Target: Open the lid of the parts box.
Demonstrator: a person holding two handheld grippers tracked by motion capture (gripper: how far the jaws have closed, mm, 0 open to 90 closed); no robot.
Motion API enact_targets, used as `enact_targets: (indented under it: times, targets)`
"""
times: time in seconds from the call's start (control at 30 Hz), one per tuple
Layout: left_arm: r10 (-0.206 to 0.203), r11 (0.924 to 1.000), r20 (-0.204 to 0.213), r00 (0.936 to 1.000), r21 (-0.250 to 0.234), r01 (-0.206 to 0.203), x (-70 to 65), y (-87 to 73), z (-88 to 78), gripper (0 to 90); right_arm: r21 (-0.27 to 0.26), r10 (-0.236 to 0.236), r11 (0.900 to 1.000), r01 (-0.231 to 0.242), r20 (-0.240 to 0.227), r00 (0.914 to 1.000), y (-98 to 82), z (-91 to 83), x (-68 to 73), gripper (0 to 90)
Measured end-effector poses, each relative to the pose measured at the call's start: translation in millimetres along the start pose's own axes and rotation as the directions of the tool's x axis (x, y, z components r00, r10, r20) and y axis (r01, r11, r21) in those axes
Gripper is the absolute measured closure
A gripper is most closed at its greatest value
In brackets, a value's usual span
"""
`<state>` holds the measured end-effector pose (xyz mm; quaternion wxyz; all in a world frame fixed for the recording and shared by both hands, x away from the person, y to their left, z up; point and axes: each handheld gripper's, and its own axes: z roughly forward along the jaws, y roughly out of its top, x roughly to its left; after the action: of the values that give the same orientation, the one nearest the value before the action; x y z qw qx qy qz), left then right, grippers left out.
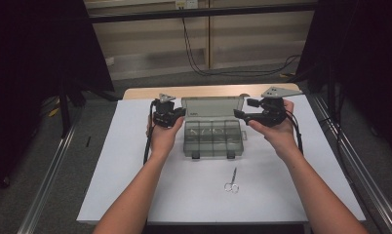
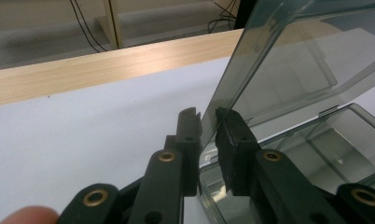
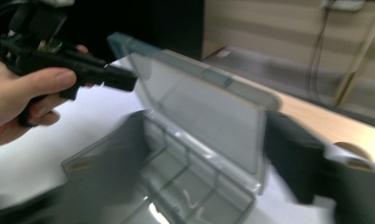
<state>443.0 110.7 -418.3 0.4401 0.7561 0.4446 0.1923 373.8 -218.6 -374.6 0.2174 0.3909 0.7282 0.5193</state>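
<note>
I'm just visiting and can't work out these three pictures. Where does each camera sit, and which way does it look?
High view: above the person's side, looking forward and down at the table; both forearms, the left hand-held gripper and the right hand-held gripper show.
Left gripper view: rides the left hand-held gripper, looking along its jaws, which straddle the box lid; a fingertip shows.
Right gripper view: rides the right hand-held gripper, blurred, facing the box and the left hand.
All share the clear compartment box.

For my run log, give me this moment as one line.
left gripper: jaws either side of raised lid edge | right gripper: at lid's other end, blurred | compartment box: open | scissors: on table
</note>
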Motion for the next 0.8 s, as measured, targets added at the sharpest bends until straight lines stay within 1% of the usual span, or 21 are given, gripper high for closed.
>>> enact_targets:
  times: [0.03,0.07,0.1,0.17,0.23,0.27,0.3,0.33,0.37,0.43,0.47,0.53,0.57,0.6,0.67,0.7,0.73,0.77,0.8]
  targets:
    - [-0.001,1.0000,0.000,1.0000,-0.001,0.001,-0.1,0.2,0.3,78.8,-0.002,0.012,1.000,-0.012,0.021,0.9997,0.3,-1.0,-2.8,9.1]
    - [-0.001,1.0000,-0.001,1.0000,-0.002,0.001,-0.1,0.6,0.6,79.0,0.000,0.035,0.999,-0.035,0.043,0.9985,-0.3,-1.4,-6.7,4.8]
    - [0.000,1.0000,0.001,1.0000,0.004,0.000,0.3,0.9,0.5,79.2,-0.002,0.061,0.998,-0.061,0.053,0.9967,-1.9,-0.5,-11.8,4.2]
    - [-0.005,1.0000,-0.001,1.0000,-0.002,0.005,0.2,1.3,1.4,79.4,0.020,0.104,0.994,-0.106,0.073,0.9918,-7.9,4.5,-22.9,4.8]
    - [-0.013,0.9999,-0.001,0.9999,-0.004,0.013,0.0,1.6,2.2,79.7,0.051,0.149,0.986,-0.157,0.133,0.9798,-16.9,14.0,-32.0,11.8]
    - [-0.011,0.9999,0.003,0.9999,-0.004,0.011,0.4,1.9,2.6,79.8,0.059,0.165,0.983,-0.175,0.148,0.9752,-21.8,19.1,-35.7,15.0]
    - [-0.010,1.0000,0.005,0.9999,-0.001,0.010,0.7,2.0,2.8,80.0,0.063,0.176,0.980,-0.187,0.145,0.9737,-26.5,24.3,-38.3,20.2]
    - [-0.020,0.9997,0.005,0.9998,-0.010,0.020,0.2,2.0,3.8,80.0,0.063,0.179,0.980,-0.189,0.144,0.9734,-30.7,29.0,-39.5,26.3]
    - [-0.016,0.9999,0.007,0.9999,-0.003,0.016,1.0,2.0,4.0,80.3,0.063,0.180,0.980,-0.191,0.144,0.9730,-33.8,33.3,-39.2,31.5]
    - [-0.013,0.9999,0.014,0.9998,0.000,0.013,1.6,1.8,5.3,80.4,0.067,0.168,0.982,-0.179,0.137,0.9762,-37.7,42.0,-38.1,46.2]
    - [-0.002,1.0000,0.015,0.9999,0.007,0.002,2.0,1.7,6.0,80.4,0.066,0.165,0.982,-0.175,0.136,0.9769,-38.8,45.6,-36.6,51.3]
    - [-0.004,1.0000,0.015,0.9999,0.008,0.003,2.0,1.3,8.7,80.3,0.059,0.154,0.985,-0.164,0.149,0.9768,-40.4,52.3,-34.8,61.0]
    - [0.005,0.9999,0.018,0.9998,0.016,-0.005,3.4,1.3,9.5,80.3,0.058,0.152,0.985,-0.163,0.155,0.9761,-41.2,55.2,-34.1,64.9]
    - [-0.010,0.9999,0.025,0.9996,0.007,0.010,3.7,1.1,11.7,80.3,0.058,0.148,0.986,-0.159,0.165,0.9751,-42.1,58.1,-34.3,67.0]
    - [-0.011,0.9998,0.023,0.9997,0.017,0.011,5.6,0.4,15.0,80.3,0.063,0.164,0.982,-0.178,0.175,0.9707,-44.8,62.3,-35.8,76.0]
    - [0.000,0.9995,0.029,0.9996,0.030,-0.001,7.6,-0.1,16.5,80.3,0.065,0.173,0.980,-0.187,0.183,0.9679,-46.3,64.1,-37.0,78.6]
    - [0.006,0.9993,0.023,0.9997,0.036,-0.007,8.2,-0.9,18.7,80.3,0.068,0.183,0.978,-0.199,0.186,0.9652,-48.0,65.6,-37.8,81.4]
    - [0.002,0.9993,0.024,0.9997,0.037,-0.003,8.9,-1.8,21.3,80.3,0.067,0.191,0.976,-0.206,0.182,0.9645,-49.4,67.2,-38.3,83.1]
    - [-0.001,0.9993,0.027,0.9996,0.038,0.000,9.5,-2.8,24.1,80.3,0.066,0.187,0.977,-0.203,0.188,0.9641,-49.9,68.2,-37.9,83.8]
